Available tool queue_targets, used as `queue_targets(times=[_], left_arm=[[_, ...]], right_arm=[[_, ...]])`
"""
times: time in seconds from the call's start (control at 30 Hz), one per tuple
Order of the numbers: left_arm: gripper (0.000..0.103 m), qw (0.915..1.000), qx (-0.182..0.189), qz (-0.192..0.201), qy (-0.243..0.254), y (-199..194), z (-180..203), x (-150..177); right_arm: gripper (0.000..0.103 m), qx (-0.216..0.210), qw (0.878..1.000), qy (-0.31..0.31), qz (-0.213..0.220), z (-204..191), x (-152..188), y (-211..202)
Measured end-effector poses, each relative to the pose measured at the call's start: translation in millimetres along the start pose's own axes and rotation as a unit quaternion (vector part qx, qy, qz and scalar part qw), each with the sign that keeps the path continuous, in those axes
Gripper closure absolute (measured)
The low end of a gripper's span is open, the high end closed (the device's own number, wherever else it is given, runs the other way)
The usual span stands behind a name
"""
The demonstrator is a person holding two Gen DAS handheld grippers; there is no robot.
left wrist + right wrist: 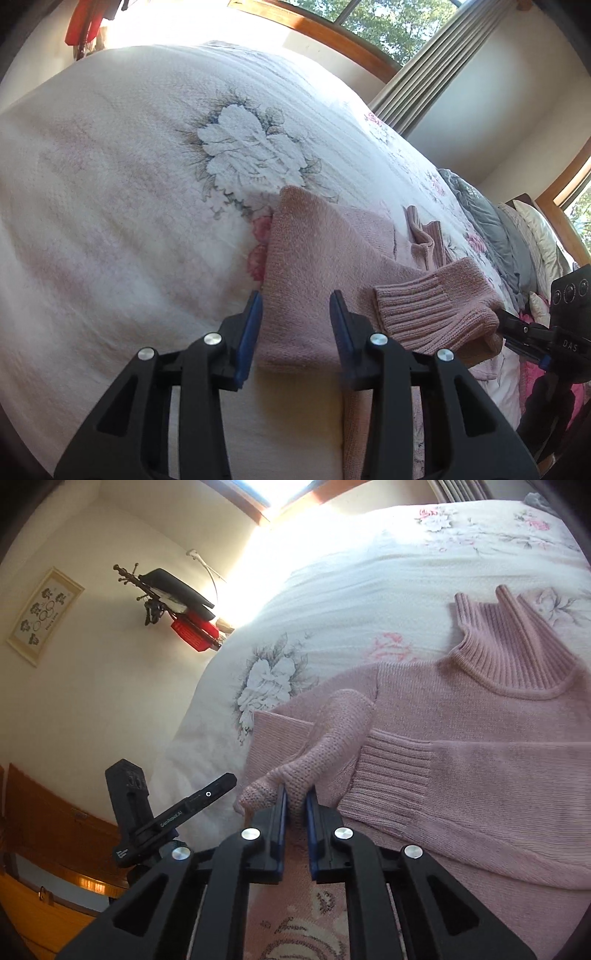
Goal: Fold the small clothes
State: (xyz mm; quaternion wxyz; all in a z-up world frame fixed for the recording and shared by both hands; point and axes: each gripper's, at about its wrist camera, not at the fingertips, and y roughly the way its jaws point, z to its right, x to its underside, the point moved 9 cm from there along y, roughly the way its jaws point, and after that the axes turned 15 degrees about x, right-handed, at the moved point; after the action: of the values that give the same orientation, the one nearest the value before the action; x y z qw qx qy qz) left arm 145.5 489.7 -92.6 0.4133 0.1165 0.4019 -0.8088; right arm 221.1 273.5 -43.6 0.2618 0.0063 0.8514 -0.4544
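A pink knit turtleneck sweater (461, 709) lies on the bed, its ribbed collar (517, 646) toward the far right. One sleeve is folded across the body, with the ribbed cuff (391, 775) near my right gripper. My right gripper (295, 797) is shut on a raised ridge of the sweater's knit (332, 734) at the near edge. In the left wrist view the sweater (306, 258) runs between the blue pads of my left gripper (295, 310), which is open and holds nothing. The cuff (436, 314) lies just right of it, and the right gripper (532, 332) pokes in behind.
The bed carries a white floral bedspread (147, 206). A grey blanket (491, 229) and pillows (539, 229) are piled at the far right. A wall rack (177, 602) holding a red item hangs left of the bed, above a wooden cabinet (55, 830). A patterned rug (299, 923) lies below.
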Motion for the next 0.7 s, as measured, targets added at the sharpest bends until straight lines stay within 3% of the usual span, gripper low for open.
queue_targets(times=[0.17,0.3,0.43,0.57,0.67,0.7], left_arm=[[0.067,0.9991,0.005,-0.014,0.041,23.1,38.9,4.9],[0.067,0.9973,-0.006,-0.034,0.065,51.3,60.1,15.8],[0.066,0.9961,-0.021,-0.054,0.067,77.0,65.6,26.1],[0.065,0.9912,-0.074,-0.081,0.075,99.7,52.9,35.3],[0.062,0.99,-0.079,-0.087,0.078,106.1,44.3,37.5],[0.062,0.9902,-0.076,-0.088,0.077,105.0,44.2,37.2]], right_arm=[[0.094,0.043,0.998,0.016,0.035,58.3,-3.2,-47.6],[0.094,0.084,0.994,0.05,0.04,112.8,2.0,-63.3],[0.094,0.143,0.988,0.063,0.021,158.6,18.3,-53.4],[0.093,0.198,0.978,0.068,-0.012,193.6,39.0,-29.8],[0.081,0.236,0.969,0.062,-0.026,205.9,49.0,-22.5],[0.066,0.261,0.963,0.055,-0.021,208.1,49.3,-27.3]])
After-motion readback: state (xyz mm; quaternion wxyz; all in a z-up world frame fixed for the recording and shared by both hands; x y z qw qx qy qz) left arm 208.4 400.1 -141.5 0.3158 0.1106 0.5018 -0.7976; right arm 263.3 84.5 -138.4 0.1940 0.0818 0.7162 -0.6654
